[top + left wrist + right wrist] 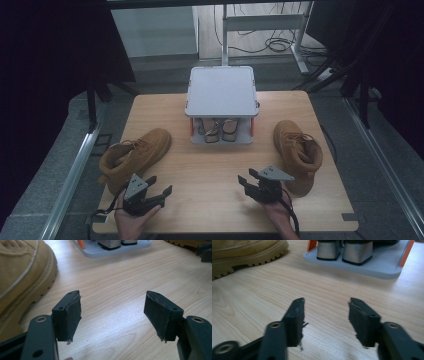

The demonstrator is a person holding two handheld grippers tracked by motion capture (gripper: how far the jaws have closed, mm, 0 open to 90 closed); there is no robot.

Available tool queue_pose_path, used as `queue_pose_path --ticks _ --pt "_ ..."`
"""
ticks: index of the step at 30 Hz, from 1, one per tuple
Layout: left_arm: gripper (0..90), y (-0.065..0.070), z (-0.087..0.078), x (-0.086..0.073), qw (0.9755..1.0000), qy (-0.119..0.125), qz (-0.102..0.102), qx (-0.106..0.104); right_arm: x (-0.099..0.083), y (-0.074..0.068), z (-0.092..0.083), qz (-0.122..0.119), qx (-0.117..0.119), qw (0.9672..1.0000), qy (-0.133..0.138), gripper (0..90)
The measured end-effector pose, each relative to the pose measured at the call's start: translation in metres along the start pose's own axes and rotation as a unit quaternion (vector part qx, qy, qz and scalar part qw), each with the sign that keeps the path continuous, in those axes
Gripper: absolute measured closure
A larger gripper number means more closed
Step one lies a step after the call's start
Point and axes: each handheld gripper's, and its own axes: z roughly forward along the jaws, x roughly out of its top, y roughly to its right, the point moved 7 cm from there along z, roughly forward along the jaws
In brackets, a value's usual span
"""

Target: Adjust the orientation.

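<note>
A: Left hand-held gripper (156,192) at about seven o'clock on the table (210,165), held low near the front edge. Jaws wide apart, nothing between, bare wood beneath in the left gripper view.

B: And just beside, toward ten o'clock?

A: Tan boot (134,156), lying on the table with toe pointing to the far right, heel close to the gripper. Chunky ridged sole (37,291) at the left edge of the left gripper view, not touching the pads.

B: Right hand-held gripper (248,183)?

A: Around five o'clock, also near the front edge. Jaws apart, somewhat narrower than the left pair, clamped on nothing.

B: Nearest to that one?

A: Second tan boot (298,150) at three to four o'clock, toe toward the far edge, just beside the gripper yet apart.

B: Farther out?

A: Grey two-tier shoe rack (222,91) at twelve o'clock, orange posts at the corners. Pair of block-heeled shoes (344,251) on the lower shelf, heels facing the grippers.
</note>
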Motion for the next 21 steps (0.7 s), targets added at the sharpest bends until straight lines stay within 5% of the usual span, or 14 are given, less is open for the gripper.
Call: queue_pose_path --ticks 8,15,21 --pt "31.3 0.002 0.007 -0.003 0.9999 -0.014 0.008 -0.005 0.001 0.003 -0.011 -0.011 -0.006 0.9999 0.006 84.4" --pt "31.8 0.002 0.009 -0.006 0.9996 -0.023 0.013 -0.006 -0.004 0.014 -0.032 -0.02 -0.041 0.9987 0.023 89.2" --pt "32.0 0.002 0.01 -0.007 0.9996 -0.025 0.008 -0.009 -0.012 0.038 -0.063 -0.011 -0.088 0.9953 0.038 89.2"
